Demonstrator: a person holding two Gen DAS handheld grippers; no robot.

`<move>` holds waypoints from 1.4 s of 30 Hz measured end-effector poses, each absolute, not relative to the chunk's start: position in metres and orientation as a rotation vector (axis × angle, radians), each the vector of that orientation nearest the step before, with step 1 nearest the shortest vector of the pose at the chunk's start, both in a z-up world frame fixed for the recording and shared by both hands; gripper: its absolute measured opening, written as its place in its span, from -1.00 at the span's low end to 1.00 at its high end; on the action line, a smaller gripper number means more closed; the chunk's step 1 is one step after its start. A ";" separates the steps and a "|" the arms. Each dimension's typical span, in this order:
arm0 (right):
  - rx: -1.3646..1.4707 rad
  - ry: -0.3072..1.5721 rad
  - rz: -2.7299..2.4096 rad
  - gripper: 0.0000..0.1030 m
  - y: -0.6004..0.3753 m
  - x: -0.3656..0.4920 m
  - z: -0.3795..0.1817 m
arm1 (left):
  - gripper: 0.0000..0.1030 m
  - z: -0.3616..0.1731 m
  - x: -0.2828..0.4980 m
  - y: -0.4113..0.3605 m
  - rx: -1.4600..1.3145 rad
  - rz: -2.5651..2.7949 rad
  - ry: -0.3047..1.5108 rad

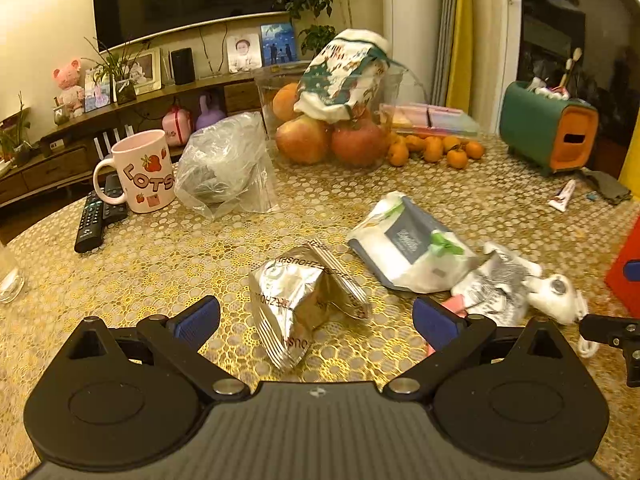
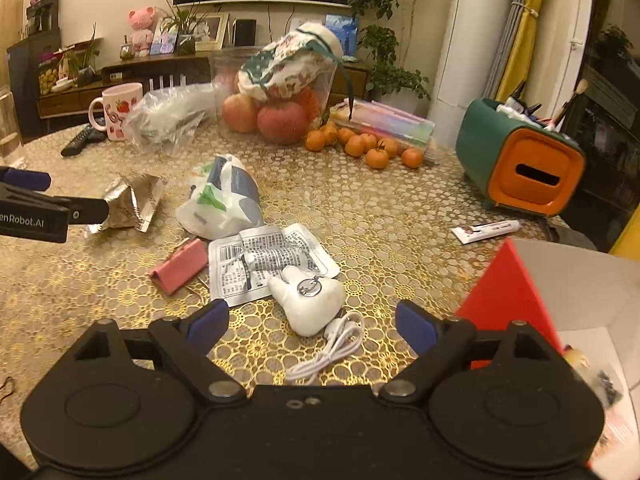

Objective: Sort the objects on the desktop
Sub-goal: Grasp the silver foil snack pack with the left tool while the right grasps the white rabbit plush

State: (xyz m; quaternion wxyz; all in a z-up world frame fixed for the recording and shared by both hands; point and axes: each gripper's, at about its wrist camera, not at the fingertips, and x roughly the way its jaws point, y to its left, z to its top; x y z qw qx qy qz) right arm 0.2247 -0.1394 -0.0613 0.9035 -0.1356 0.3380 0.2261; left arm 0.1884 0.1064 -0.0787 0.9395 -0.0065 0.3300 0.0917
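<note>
A round table (image 2: 400, 216) with a gold lace-patterned cover is holding scattered clutter. A red-sided box (image 2: 516, 292) is standing at its right edge. The left gripper (image 1: 316, 322) is hovering with jaws wide apart around a crumpled silver foil packet (image 1: 296, 300), not pressing it. The right gripper (image 2: 312, 322) is gaping over a white plush keychain (image 2: 308, 300) and a white cable (image 2: 332, 350).

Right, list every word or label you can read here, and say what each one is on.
"LOTS": pink strawberry-print ceramic mug.
"enRobot.AI", start cut off: black left gripper.
"ZHOUSH", inverted, partial: crumpled silver foil packet.
Printed white paper sheet, grey-labelled white pouch, small white tube: too small to read.
</note>
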 end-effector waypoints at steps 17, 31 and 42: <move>-0.306 0.741 0.486 0.59 -0.122 0.261 -0.090 | 0.99 -0.107 0.251 0.139 -0.140 0.259 0.810; -0.260 0.780 0.480 0.27 -0.123 0.273 -0.099 | 0.91 -0.119 0.264 0.146 -0.245 0.264 0.860; -0.243 0.773 0.466 0.10 -0.126 0.271 -0.096 | 0.30 -0.116 0.254 0.146 -0.267 0.282 0.841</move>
